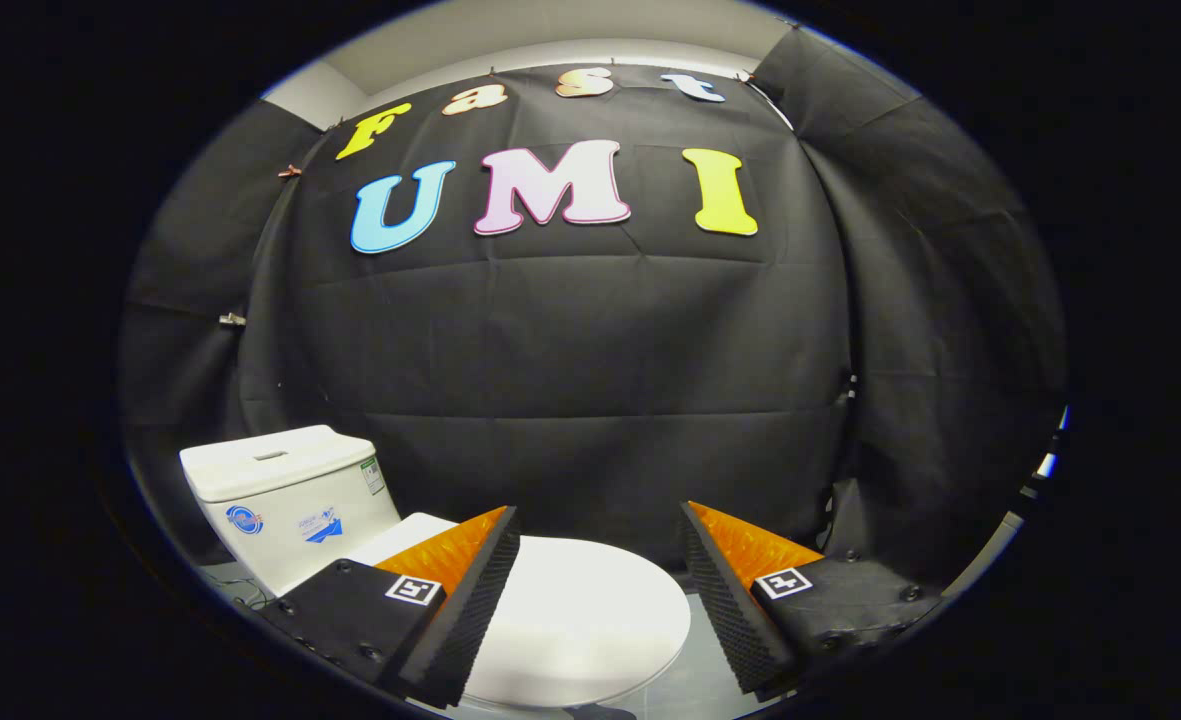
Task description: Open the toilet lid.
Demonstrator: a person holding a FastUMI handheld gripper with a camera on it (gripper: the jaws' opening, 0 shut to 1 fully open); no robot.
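Observation:
A white toilet stands low in front of the black cloth wall. Its lid (580, 610) lies flat and closed over the bowl, and the white tank (285, 495) with small stickers rises behind it to the left. My gripper (600, 525) hovers above the lid with its fingers spread wide apart and nothing between them. The left finger (470, 600) hangs over the lid's tank-side part. The right finger (740, 610) sits just past the lid's rounded front edge. Neither finger touches the lid.
Black cloth walls close in the booth behind and to the right of the toilet. A pale glossy floor (695, 690) shows beside the bowl under the right finger. Thin cables lie on the floor at the tank's foot.

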